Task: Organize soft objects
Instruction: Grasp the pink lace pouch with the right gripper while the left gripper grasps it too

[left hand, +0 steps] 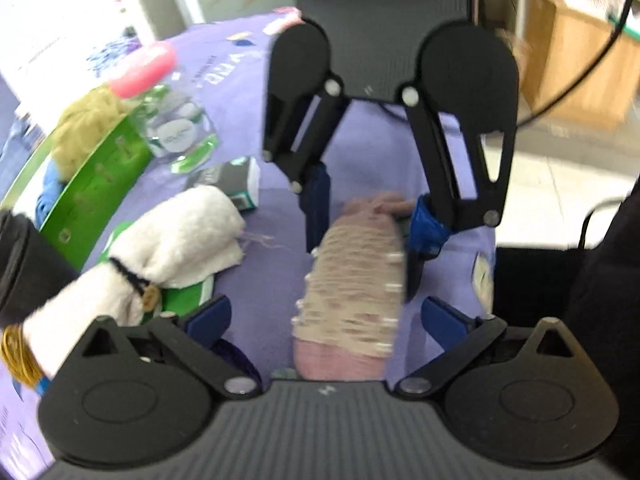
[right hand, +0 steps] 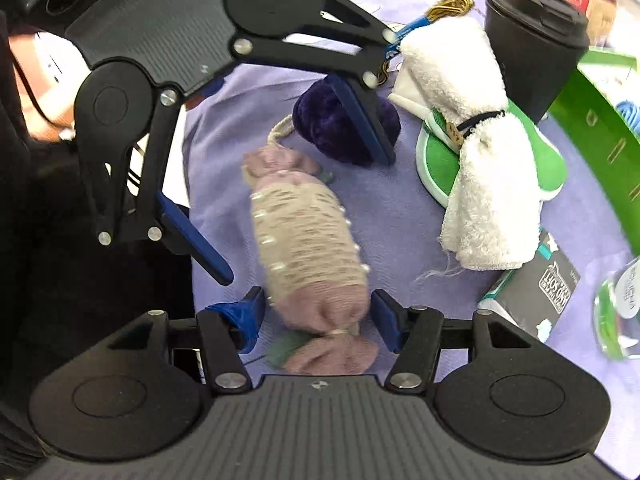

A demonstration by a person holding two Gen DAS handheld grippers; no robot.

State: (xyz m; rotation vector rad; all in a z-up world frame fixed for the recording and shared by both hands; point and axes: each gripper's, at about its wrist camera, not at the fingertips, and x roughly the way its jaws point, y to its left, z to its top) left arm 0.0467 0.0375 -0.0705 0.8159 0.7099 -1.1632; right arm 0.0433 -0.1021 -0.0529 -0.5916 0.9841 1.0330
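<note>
A pink candy-shaped pouch [left hand: 352, 280] [right hand: 308, 240], wrapped in beige lace with pearls, lies on the purple tablecloth [left hand: 248, 92]. In the left wrist view my left gripper [left hand: 326, 316] stands wide open, one blue pad on each side of the pouch's near end, clear of it. My right gripper [left hand: 365, 272] comes in from the far side. In the right wrist view its pads flank the pouch's tied end [right hand: 316, 320], close but not squeezing it. The left gripper [right hand: 304, 216] straddles the far end there.
A white towel roll [left hand: 180, 232] [right hand: 480, 160] tied with a black band lies on a green pad [right hand: 440, 160]. A purple velvet ball [right hand: 340, 124], black cup [right hand: 532, 40], green box [left hand: 96, 188], clear bottle [left hand: 176, 128] and tissue pack [right hand: 536, 280] stand nearby. The table edge [left hand: 496, 240] is close.
</note>
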